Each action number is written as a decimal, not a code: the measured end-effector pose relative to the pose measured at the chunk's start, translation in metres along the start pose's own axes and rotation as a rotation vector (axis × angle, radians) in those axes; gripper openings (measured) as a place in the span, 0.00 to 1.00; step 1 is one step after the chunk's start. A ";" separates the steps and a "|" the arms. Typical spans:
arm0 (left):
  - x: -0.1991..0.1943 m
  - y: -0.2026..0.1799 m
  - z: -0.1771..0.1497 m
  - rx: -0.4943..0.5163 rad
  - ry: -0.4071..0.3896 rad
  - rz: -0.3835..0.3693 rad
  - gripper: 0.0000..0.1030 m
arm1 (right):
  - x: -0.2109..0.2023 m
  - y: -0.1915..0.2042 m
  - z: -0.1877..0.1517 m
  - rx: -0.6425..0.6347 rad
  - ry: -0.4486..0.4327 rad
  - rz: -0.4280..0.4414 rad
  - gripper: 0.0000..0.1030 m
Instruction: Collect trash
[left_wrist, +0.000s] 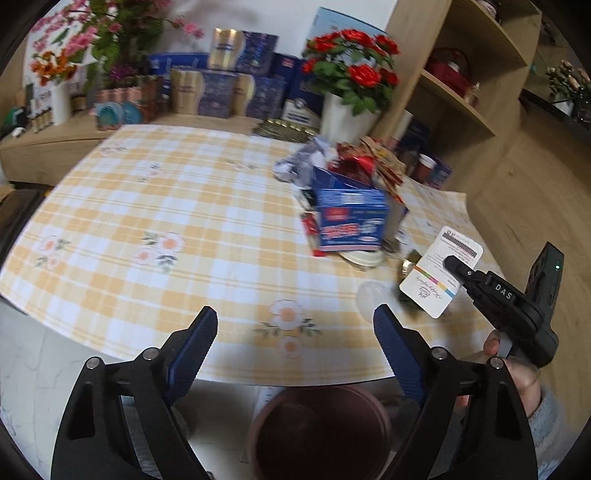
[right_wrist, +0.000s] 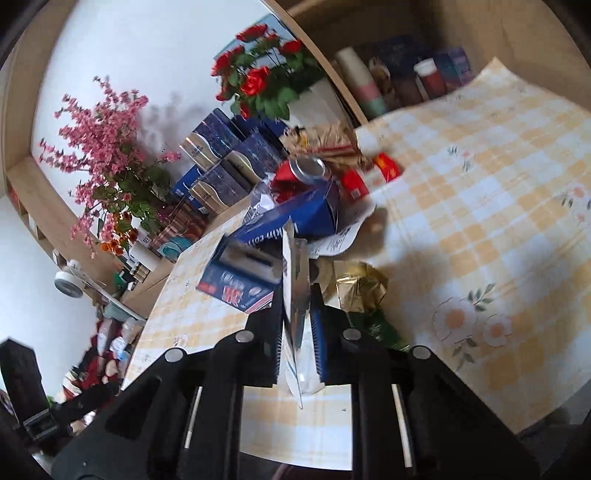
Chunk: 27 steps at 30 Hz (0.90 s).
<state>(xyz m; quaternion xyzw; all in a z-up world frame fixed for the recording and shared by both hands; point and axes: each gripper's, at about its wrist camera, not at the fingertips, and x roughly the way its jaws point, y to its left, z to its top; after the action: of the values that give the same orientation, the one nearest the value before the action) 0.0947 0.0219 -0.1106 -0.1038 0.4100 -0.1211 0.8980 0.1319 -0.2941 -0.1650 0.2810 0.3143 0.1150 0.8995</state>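
My left gripper (left_wrist: 295, 321) is open and empty, above the near edge of the table, over a brown bin (left_wrist: 321, 428) below. My right gripper (right_wrist: 297, 306) is shut on a flat white card package (right_wrist: 293, 280); in the left wrist view it holds that white card (left_wrist: 439, 273) at the table's right side. A pile of trash lies on the yellow checked tablecloth (left_wrist: 166, 206): a blue carton (left_wrist: 351, 218), crumpled paper (left_wrist: 306, 162), red wrappers (left_wrist: 354, 162). In the right wrist view a gold wrapper (right_wrist: 360, 284), a can (right_wrist: 308, 168) and a green wrapper (right_wrist: 380, 328) lie near the fingers.
A white pot of red roses (left_wrist: 347, 110) stands behind the pile. Blue and gold boxes (left_wrist: 225, 88) line the back counter. A wooden shelf unit (left_wrist: 461, 74) rises at the right. A clear lid (left_wrist: 373, 295) lies near the table's front.
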 end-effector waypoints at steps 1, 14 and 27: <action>0.003 -0.003 0.001 0.005 0.005 -0.004 0.81 | -0.004 0.001 0.001 -0.018 -0.012 -0.009 0.17; 0.058 -0.015 0.012 -0.027 0.043 -0.111 0.94 | -0.030 -0.040 -0.002 -0.012 -0.073 -0.071 0.17; 0.147 -0.064 0.020 0.229 0.166 0.092 0.94 | -0.042 -0.035 -0.001 -0.056 -0.100 -0.066 0.17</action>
<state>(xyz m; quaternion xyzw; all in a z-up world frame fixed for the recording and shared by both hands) 0.1951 -0.0816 -0.1837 0.0284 0.4708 -0.1340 0.8716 0.0992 -0.3378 -0.1648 0.2508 0.2747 0.0798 0.9248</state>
